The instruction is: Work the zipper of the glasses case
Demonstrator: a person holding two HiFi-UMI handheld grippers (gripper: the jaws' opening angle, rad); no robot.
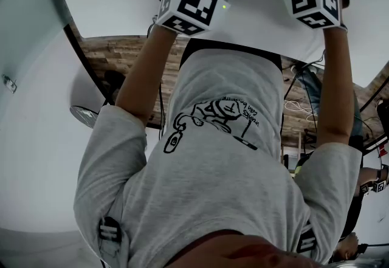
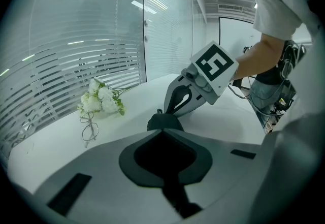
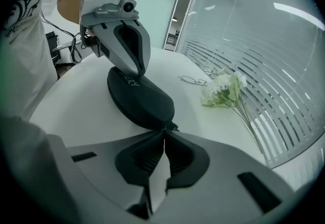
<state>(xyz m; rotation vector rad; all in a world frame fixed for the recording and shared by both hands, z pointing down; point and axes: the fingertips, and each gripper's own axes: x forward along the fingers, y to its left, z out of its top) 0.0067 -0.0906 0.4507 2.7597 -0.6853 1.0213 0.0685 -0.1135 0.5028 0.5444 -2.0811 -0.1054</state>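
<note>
A black glasses case [image 3: 139, 98] lies on the white table [image 3: 81, 96]. My left gripper [image 2: 163, 129] is shut on one end of it; in the right gripper view its fingers [image 3: 133, 60] clamp the case's far end. At the near end my right gripper [image 3: 163, 131] is shut, its jaw tips pinching the small zipper pull [image 3: 170, 127]. In the left gripper view only the tip of the case [image 2: 164, 121] shows, with the right gripper [image 2: 189, 97] just past it. The head view shows only both marker cubes [image 1: 185, 5] [image 1: 315, 0], not the jaws or the case.
A bunch of white flowers [image 3: 223, 88] [image 2: 101, 100] and a pair of wire glasses [image 3: 193, 81] [image 2: 90, 129] lie on the table beside a glass wall with blinds. The person's grey-shirted torso [image 1: 225, 157] fills the head view. Cables and gear [image 2: 274, 101] sit beyond the table's edge.
</note>
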